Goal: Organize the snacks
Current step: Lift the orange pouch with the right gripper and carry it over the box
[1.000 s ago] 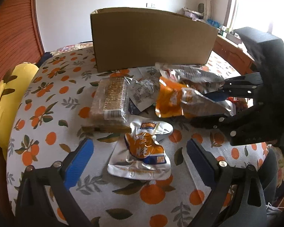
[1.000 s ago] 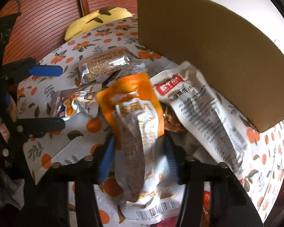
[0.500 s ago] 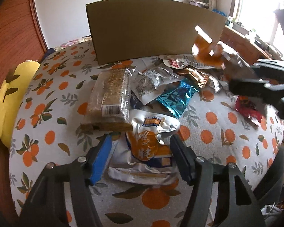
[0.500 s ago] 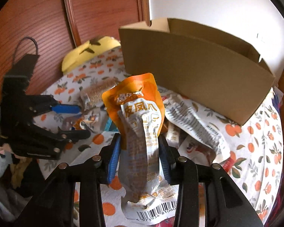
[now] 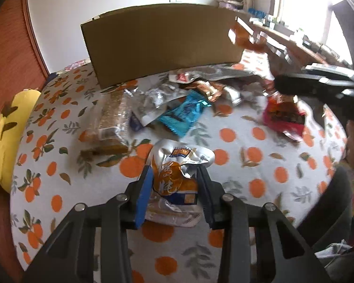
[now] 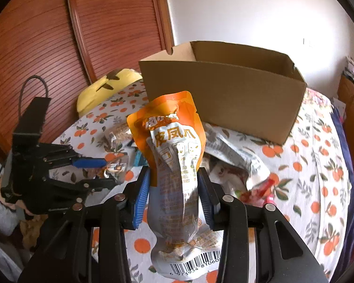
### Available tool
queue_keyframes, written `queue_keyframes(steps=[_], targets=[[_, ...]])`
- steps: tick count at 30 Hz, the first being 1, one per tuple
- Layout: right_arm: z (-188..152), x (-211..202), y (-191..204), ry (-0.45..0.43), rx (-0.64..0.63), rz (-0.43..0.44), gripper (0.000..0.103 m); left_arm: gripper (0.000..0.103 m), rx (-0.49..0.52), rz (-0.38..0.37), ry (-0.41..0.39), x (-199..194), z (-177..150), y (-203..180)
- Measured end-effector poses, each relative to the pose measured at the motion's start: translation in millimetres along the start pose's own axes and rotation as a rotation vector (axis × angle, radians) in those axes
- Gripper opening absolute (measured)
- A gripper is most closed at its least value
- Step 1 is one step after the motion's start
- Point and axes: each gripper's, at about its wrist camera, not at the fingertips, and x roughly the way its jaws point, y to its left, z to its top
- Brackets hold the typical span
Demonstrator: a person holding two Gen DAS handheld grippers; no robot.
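- Where the left wrist view looks down its own fingers, the left tool [image 5: 174, 184] has its jaws just closed in on a crumpled silver-and-orange foil snack packet [image 5: 177, 176] lying on the orange-print cloth of the counter [image 5: 259, 176]; both pads touch the packet's sides.
- Right wrist view alone shows the right tool [image 6: 173, 188] clamped on a tall orange-topped silver snack pouch [image 6: 174, 165], held upright clear of the counter, barcode end low.
- Only this view shows the inside of the open brown cardboard box [image 6: 224, 94]; what it holds cannot be seen. The left view gives just its outer wall.
- Left view alone shows a teal wrapper [image 5: 184, 115], a red packet [image 5: 283, 115] and a clear-wrapped brown grain bar [image 5: 108, 118] spread loose before the box.
- A yellow plush cushion [image 6: 106, 87] lies at the counter's edge.
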Motion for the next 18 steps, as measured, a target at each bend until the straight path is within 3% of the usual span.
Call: queue_keyframes(steps=[18], targets=[[-8.3,-24.1,-14.8,-0.047,0.062,-0.045,0.041,0.037,-0.063,-0.04,-0.147,-43.7,20.2,-8.3]])
